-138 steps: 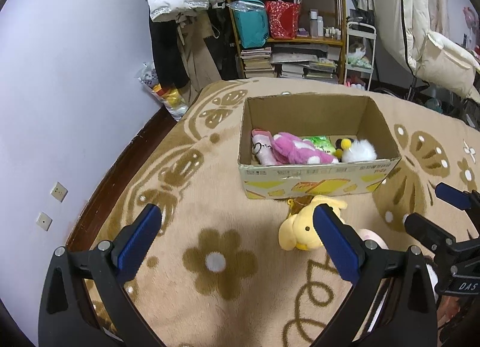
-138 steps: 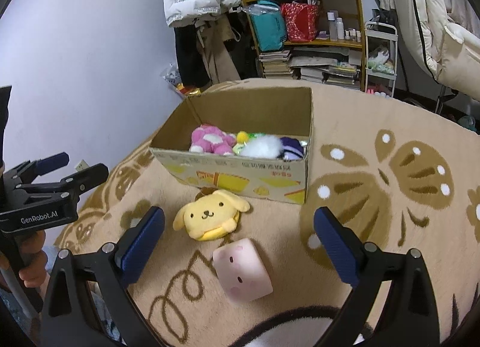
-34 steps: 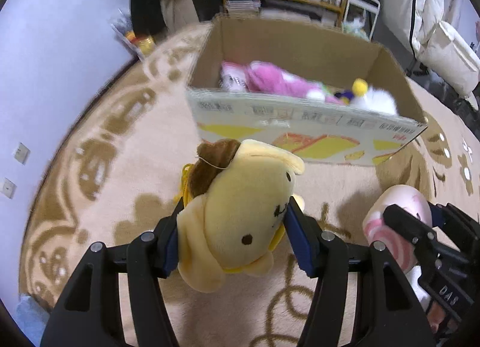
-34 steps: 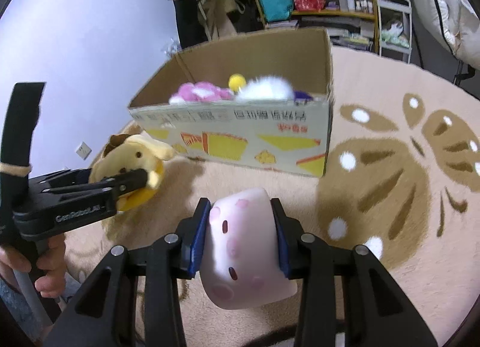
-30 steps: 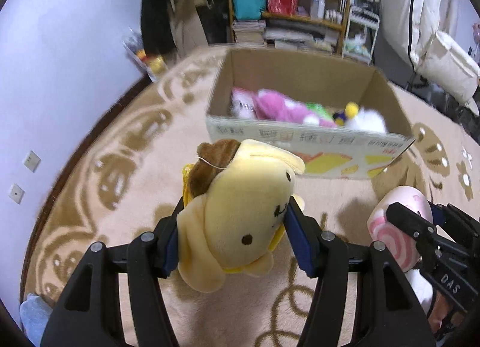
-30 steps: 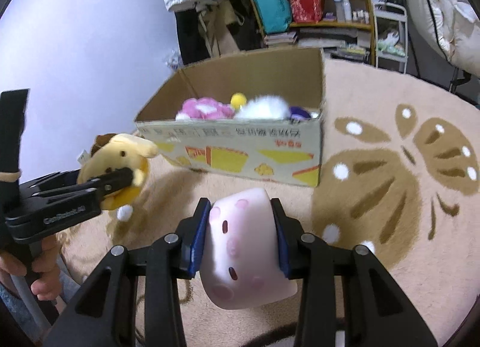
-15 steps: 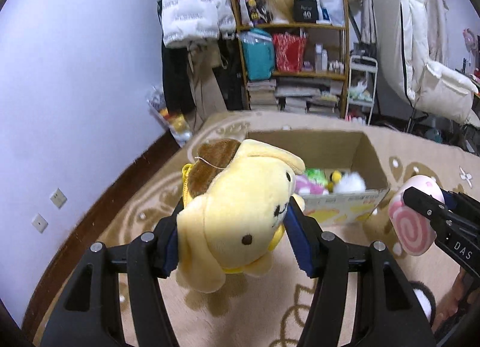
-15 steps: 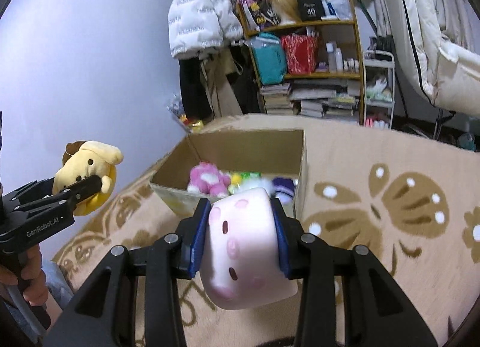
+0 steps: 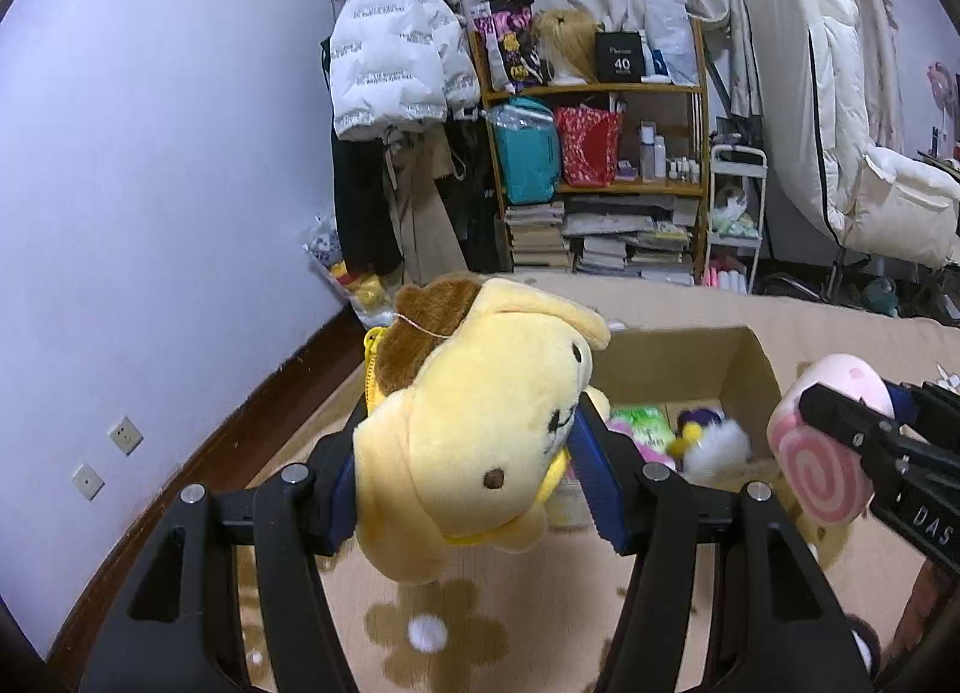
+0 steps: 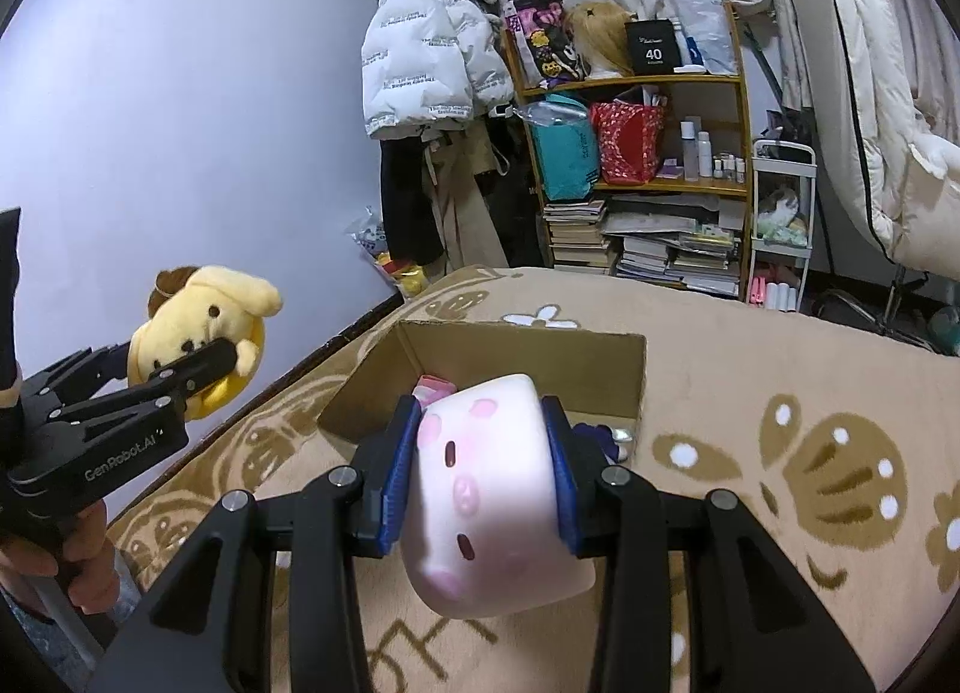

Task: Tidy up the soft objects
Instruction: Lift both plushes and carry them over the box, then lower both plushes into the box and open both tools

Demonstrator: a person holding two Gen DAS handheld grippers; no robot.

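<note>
1. Nearest to us, the left tool (image 9: 474,477) is clamped on the dog (image 9: 480,429), a yellow plush with a brown cap, squeezed at the sides between the blue pads (image 9: 591,468) and carried high over the rug (image 9: 528,603).
2. Same story on the other side: the right tool (image 10: 480,471) is clamped on the pink plush (image 10: 486,501), a soft block with rosy spots, its pads (image 10: 399,471) pressing into both flanks.
3. From the left wrist view the pink plush shows a swirl on its end, just to the right of the dog; the two toys are apart, not touching.
4. Just beyond, down on the rug, sits the open box (image 10: 522,354). Inside are toys already stowed: something pink, something green, a white fluffy one (image 9: 717,444) and a dark purple one.
5. My read is that both toys are in transit to the box, with release not yet begun.
6. To do it well: bring each tool over the opening, clear of the near wall, and lower before letting go, since a plush dropped from height may bounce off the pile.
7. Aim for the bare floor at the back, away from the heap in front.
8. Go one at a time so the tools do not collide over the narrow mouth.
9. Farthest off are a shelf (image 10: 630,87) of bags and books and a white jacket (image 10: 432,39) hanging on the wall.
</note>
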